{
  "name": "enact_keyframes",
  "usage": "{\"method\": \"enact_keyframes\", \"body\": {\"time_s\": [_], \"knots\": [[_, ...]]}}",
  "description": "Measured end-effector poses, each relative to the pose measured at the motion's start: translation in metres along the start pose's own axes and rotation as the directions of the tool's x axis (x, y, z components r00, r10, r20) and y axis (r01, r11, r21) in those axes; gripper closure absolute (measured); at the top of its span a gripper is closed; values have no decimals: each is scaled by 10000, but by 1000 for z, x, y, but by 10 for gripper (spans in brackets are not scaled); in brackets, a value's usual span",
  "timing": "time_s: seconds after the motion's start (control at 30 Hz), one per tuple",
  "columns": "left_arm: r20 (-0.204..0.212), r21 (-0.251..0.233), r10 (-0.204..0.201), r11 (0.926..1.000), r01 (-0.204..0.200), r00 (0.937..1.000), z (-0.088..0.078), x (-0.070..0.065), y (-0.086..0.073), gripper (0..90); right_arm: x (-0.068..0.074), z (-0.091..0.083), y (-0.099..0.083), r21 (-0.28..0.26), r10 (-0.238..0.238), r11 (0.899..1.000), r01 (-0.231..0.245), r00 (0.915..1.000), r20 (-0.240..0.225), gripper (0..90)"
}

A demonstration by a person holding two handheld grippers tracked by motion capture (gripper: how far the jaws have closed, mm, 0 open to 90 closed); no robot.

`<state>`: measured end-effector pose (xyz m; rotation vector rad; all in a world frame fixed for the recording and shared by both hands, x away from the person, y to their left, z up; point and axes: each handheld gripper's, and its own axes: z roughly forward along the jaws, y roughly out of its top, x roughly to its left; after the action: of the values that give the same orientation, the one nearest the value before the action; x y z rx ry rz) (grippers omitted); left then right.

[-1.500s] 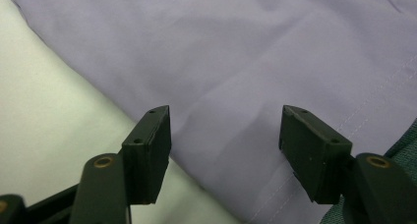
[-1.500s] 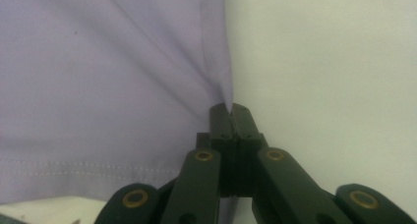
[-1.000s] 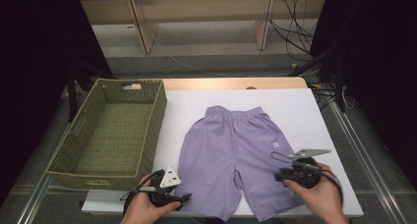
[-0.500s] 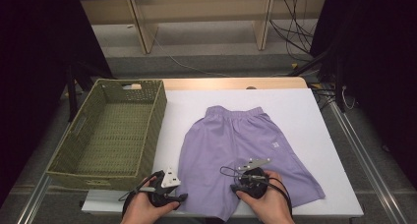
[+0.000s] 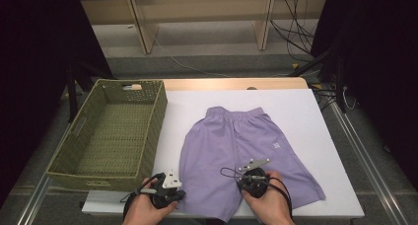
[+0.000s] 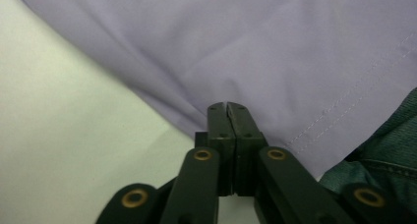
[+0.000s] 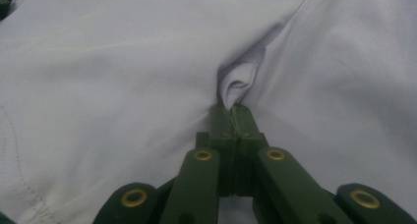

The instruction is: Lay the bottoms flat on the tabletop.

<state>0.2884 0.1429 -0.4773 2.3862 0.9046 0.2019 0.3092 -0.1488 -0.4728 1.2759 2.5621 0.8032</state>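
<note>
Lilac shorts (image 5: pixel 246 141) lie flat on the white table (image 5: pixel 305 111), waistband away from me. My left gripper (image 5: pixel 180 192) is at the outer edge of the shorts' left leg near the hem. Its jaws have just been closing and now stand shut on the edge of the shorts (image 6: pixel 275 57); creases in the cloth run to the tips of the left gripper (image 6: pixel 228 106). My right gripper (image 5: pixel 248 171) is at the middle of the shorts, between the legs. Its jaws have also just been closing, and the right gripper (image 7: pixel 231 107) pinches a small fold of the shorts (image 7: pixel 123 71).
A green woven basket (image 5: pixel 158 117) stands at the left of the table, right beside the shorts. The table's front edge runs just under both hands. Dark green cloth (image 6: pixel 393 150) shows at the right edge of the left gripper view. Shelves and cables lie beyond the table.
My right gripper has moved left, from the outer side of the right leg to the middle of the shorts. The left hand has kept its place.
</note>
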Motion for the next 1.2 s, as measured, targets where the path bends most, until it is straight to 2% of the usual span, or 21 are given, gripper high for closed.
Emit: {"method": "enact_keyframes", "body": {"time_s": [0.27,0.43,0.5,0.63,0.73,0.87,0.97,1.03,1.13,1.2], "knots": [[191,169,25,9999,-28,9998,-6,-3,-2,900,3,-4,-2,305,36,9995,-26,9995,-314,900],[-75,-374,31,9993,-33,10000,-9,0,-1,891,3,-5,-3,259,107,9996,-96,9992,-397,899],[-196,-760,146,9970,-161,9997,-10,1,-1,816,1,-6,-3,5,234,9997,-234,9986,-466,855],[-432,-1461,391,9882,-450,9983,-10,2,1,646,-4,-10,-3,-839,427,9954,-465,9980,-457,704],[-504,-1569,509,9859,-583,9974,-7,3,1,540,-11,-12,-3,-1622,83,9867,-141,9993,-360,597],[-437,-1690,386,9846,-455,9983,-4,3,3,412,-22,-13,-3,-2349,2,9719,-148,9981,-623,472],[-80,-1721,90,9850,-103,9999,-1,3,3,349,-29,-14,-3,-2907,-16,9566,-193,9974,-716,385],[4,-1682,3,9858,-2,10000,1,3,3,320,-32,-15,-3,-3315,3,9431,-278,9966,-825,352],[86,-1659,-28,9861,42,10000,2,3,3,290,-36,-15,-2,-3672,54,9293,-399,9955,-946,314],[135,-1630,-46,9866,68,9999,2,4,2,286,-37,-14,-2,-3774,-14,9254,-359,9952,-981,295]]}}
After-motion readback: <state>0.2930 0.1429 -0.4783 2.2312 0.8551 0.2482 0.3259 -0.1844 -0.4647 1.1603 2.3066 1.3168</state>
